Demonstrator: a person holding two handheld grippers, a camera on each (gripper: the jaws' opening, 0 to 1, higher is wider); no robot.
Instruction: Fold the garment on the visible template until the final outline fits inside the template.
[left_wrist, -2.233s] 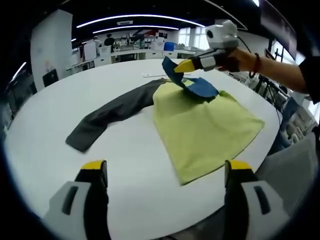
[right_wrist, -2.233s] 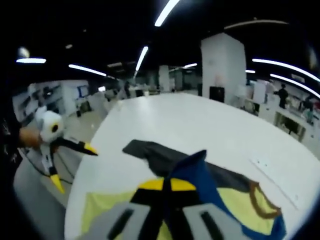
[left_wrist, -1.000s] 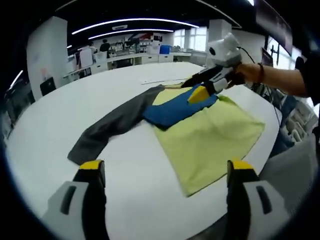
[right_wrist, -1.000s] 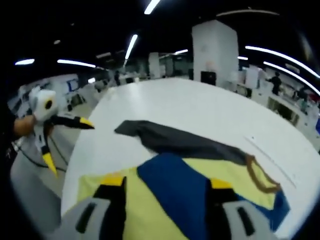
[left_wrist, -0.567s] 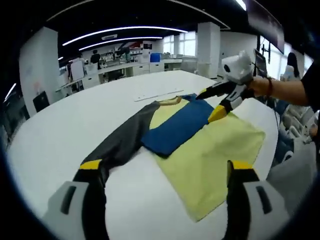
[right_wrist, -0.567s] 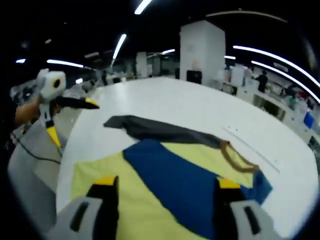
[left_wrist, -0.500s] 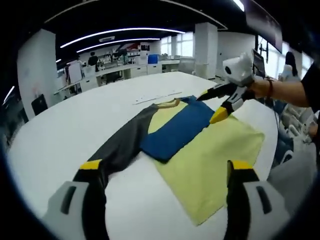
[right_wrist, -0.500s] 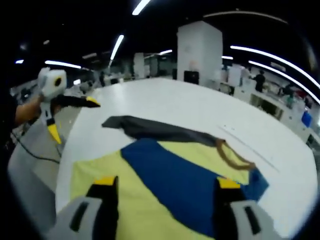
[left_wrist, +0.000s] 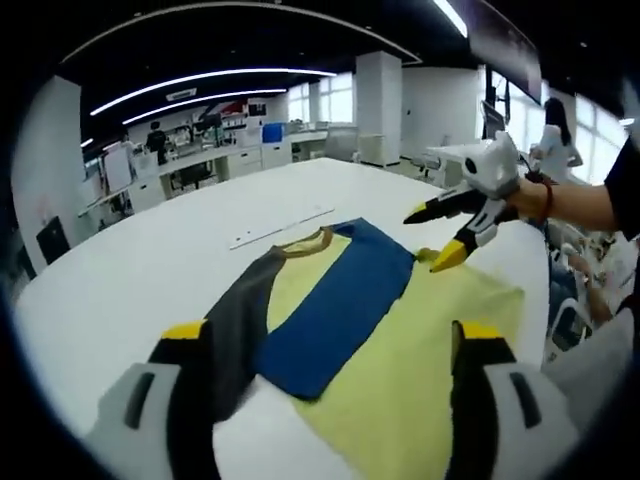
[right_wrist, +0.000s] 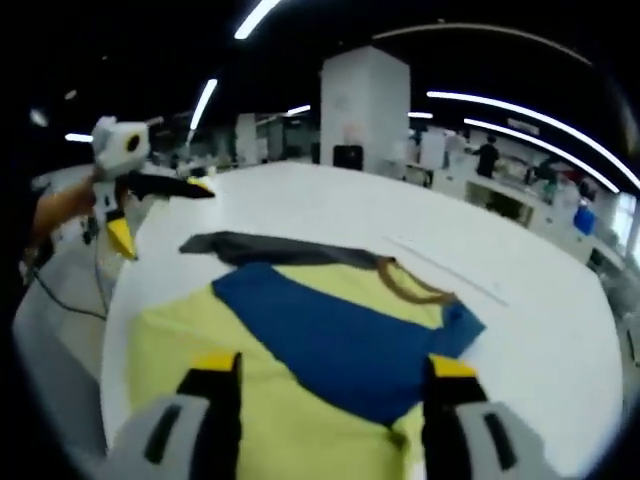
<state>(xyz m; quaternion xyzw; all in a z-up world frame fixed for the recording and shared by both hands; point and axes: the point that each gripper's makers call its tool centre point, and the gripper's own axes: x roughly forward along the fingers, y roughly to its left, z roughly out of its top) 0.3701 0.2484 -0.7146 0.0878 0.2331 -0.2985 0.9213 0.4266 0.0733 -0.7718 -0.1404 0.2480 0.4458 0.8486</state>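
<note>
Since the earlier pictures the blue sleeve (left_wrist: 340, 305) has been let go and now lies folded flat across the yellow garment (left_wrist: 415, 370), which is spread on the white bench (left_wrist: 130, 270); its grey sleeve (left_wrist: 240, 325) stretches out sideways. Right tool (left_wrist: 440, 235) has drawn back off the cloth, jaws spread and empty. Left tool (left_wrist: 330, 345) hovers near the garment's edge, jaws wide apart. Desks and people stand behind.

I'm in a big open-plan office or lab: long ceiling light strips (left_wrist: 220, 78), rows of desks (left_wrist: 215, 160), and this white table (left_wrist: 150, 260).
</note>
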